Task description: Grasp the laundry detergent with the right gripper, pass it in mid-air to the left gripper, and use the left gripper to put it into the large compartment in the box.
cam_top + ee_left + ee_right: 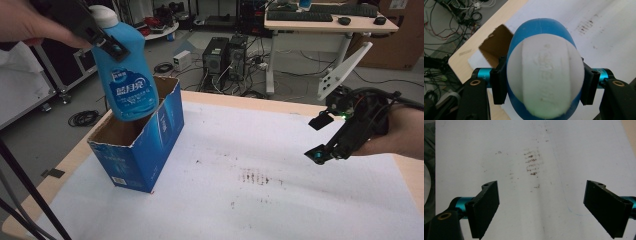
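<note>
One blue bottle (127, 75) hangs over the open box (137, 150), clamped at the neck below its white cap (545, 80) by the left gripper (102, 40). Likely heavy, smooth plastic, slippery; neck hold suits. Right gripper (541, 207) jaws gape, empty, above the desk (280, 185).

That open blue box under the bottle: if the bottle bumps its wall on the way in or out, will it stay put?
Probably not firmly. The box looks like thin cardboard with ragged flaps, so its walls may flex. It stands tall on a small base, unheld, and the right hand-held gripper is away from it, so it could slide or tip. The bottle hangs partly inside it.
</note>
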`<act>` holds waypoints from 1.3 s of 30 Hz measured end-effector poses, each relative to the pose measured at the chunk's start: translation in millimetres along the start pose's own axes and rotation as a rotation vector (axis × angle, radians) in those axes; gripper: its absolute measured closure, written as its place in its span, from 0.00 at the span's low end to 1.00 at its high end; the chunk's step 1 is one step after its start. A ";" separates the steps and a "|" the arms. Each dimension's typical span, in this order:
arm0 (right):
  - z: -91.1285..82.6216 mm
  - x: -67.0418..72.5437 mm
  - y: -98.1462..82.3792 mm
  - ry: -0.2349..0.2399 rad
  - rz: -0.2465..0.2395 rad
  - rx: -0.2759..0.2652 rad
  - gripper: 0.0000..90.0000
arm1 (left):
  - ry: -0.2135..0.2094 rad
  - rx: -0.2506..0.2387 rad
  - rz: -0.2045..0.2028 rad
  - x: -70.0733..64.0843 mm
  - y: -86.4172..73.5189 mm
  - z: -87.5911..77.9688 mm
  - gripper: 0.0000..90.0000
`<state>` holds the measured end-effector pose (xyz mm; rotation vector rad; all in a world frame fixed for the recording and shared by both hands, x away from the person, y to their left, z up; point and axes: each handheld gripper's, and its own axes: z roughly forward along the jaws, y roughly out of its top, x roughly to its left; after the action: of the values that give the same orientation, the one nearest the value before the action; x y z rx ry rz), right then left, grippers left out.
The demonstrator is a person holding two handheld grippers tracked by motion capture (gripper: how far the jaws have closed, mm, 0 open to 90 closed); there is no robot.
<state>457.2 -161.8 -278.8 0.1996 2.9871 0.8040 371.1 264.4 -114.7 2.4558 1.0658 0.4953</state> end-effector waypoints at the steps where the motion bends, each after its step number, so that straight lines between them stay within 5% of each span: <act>1: -0.1 -0.5 -0.2 -0.001 0.000 -0.002 0.14 | 0.008 0.002 -0.006 1.5 -1.9 -0.5 0.43; 14: -1.3 -2.3 -3.1 -0.007 0.009 0.005 0.14 | 0.026 0.049 -0.054 12.6 -17.7 17.9 0.43; 39: -3.7 -3.7 -7.9 -0.007 0.027 0.003 0.14 | -0.018 0.184 -0.037 14.2 -54.6 105.4 0.43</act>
<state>459.7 -170.8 -279.5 0.2429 2.9849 0.8001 397.2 284.5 -229.5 2.5879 1.1951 0.3784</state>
